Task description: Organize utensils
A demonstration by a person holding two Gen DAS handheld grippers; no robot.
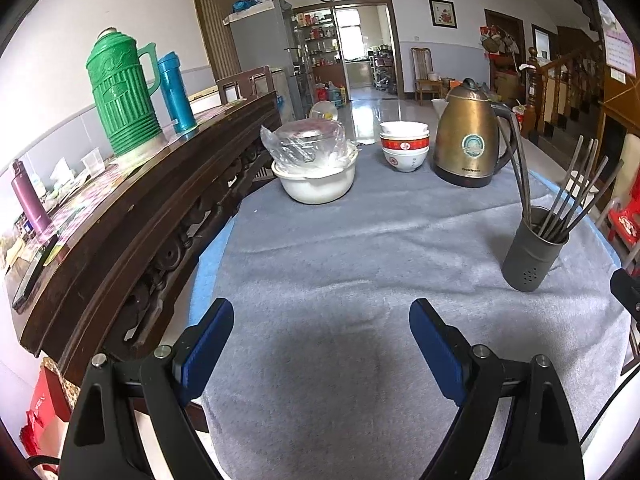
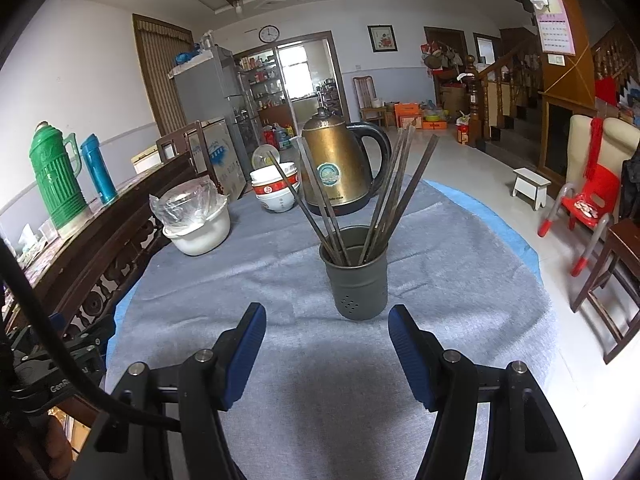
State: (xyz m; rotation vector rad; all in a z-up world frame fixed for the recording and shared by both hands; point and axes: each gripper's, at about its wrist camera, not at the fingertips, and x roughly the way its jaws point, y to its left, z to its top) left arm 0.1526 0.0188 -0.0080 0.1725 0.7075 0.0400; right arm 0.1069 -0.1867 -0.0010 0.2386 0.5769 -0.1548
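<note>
A dark grey utensil holder (image 1: 532,252) (image 2: 356,276) stands upright on the grey cloth, with several dark chopsticks (image 1: 576,192) (image 2: 384,200) leaning out of it. In the left wrist view it is far to the right. My left gripper (image 1: 322,312) is open over bare cloth with nothing between its blue pads. My right gripper (image 2: 327,320) is open too, just in front of the holder, with nothing between its fingers.
Behind the holder stand a brass kettle (image 1: 466,140) (image 2: 340,164), stacked bowls (image 1: 404,146) (image 2: 276,190) and a white pot (image 1: 316,182) (image 2: 200,228) topped with a plastic-wrapped lid. A dark wooden sideboard (image 1: 132,216) with a green thermos (image 1: 120,96) runs along the table's left edge.
</note>
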